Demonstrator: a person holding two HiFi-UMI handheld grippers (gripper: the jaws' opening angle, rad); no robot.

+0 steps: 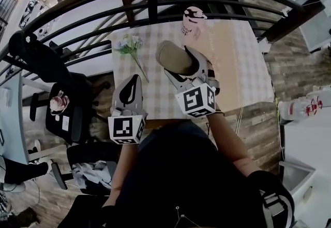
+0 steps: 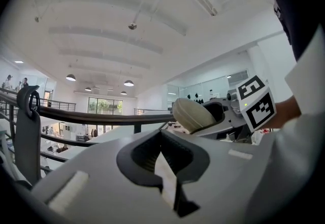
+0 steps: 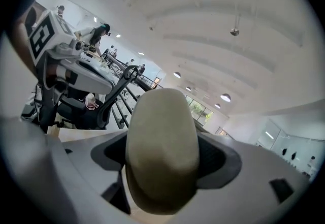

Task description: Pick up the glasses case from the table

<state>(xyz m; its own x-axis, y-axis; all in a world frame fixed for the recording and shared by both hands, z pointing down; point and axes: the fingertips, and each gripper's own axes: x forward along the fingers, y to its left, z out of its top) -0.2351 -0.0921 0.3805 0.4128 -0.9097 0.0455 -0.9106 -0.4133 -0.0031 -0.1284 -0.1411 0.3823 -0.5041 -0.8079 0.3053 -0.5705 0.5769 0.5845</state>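
Note:
The glasses case (image 1: 175,58) is a beige, rounded oblong, and my right gripper (image 1: 187,66) is shut on it, holding it tilted up above the checked table (image 1: 243,66). In the right gripper view the case (image 3: 162,152) fills the space between the jaws and points towards the ceiling. The left gripper view shows the case (image 2: 192,115) and the right gripper (image 2: 223,114) off to the right. My left gripper (image 1: 131,86) hovers over the table's near left edge; its jaws (image 2: 163,163) are shut with nothing in them.
A small bunch of flowers (image 1: 130,46) lies on the table's left part. A pink and white figure cup (image 1: 192,21) stands at the far edge. A dark curved railing (image 1: 150,2) runs behind the table. An office chair (image 1: 62,103) stands to the left.

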